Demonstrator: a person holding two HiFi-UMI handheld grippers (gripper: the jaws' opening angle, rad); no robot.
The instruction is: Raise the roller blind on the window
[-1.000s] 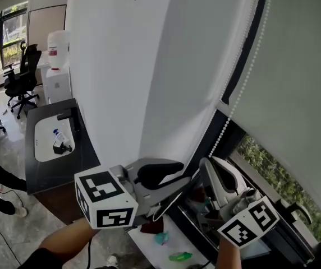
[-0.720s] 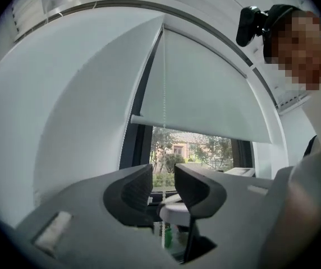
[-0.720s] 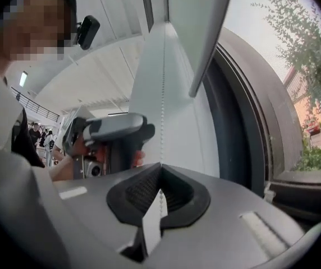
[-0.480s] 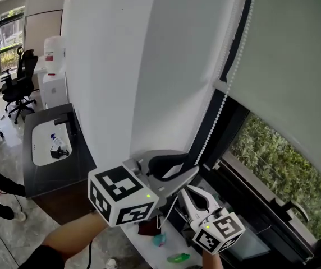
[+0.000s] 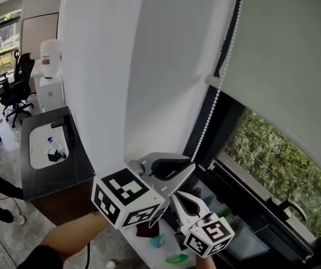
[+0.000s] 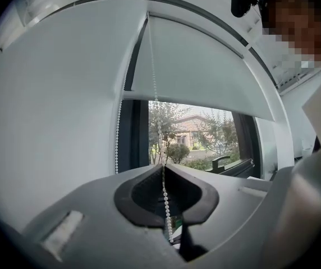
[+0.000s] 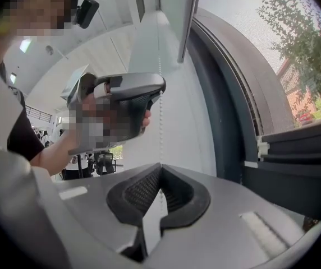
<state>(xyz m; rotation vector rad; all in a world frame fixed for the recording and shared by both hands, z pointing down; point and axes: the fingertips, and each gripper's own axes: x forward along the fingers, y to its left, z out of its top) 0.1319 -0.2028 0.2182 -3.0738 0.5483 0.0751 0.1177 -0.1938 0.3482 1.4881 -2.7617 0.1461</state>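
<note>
Surroundings: a broad white wall pillar (image 5: 121,66) stands left of the window, with a dark counter with a white sink (image 5: 54,175) and black office chairs (image 5: 14,88) beyond it.
Blind: the white fabric roller blind (image 5: 284,55) is partly raised, and green hedge shows beneath it.
Chain: the white bead chain (image 5: 216,94) hangs down into both grippers.
Left gripper (image 6: 163,168): its jaws have just been closing and now pinch the chain.
Right gripper (image 7: 160,167): it sits just below the left one, jaws together on the chain.
Pose: both point level, and a bare forearm (image 5: 70,240) reaches in from the lower left.

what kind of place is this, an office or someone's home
Most likely an office: black swivel chairs, a water dispenser beside them, and a large window with a roller blind on a bead chain.
</note>
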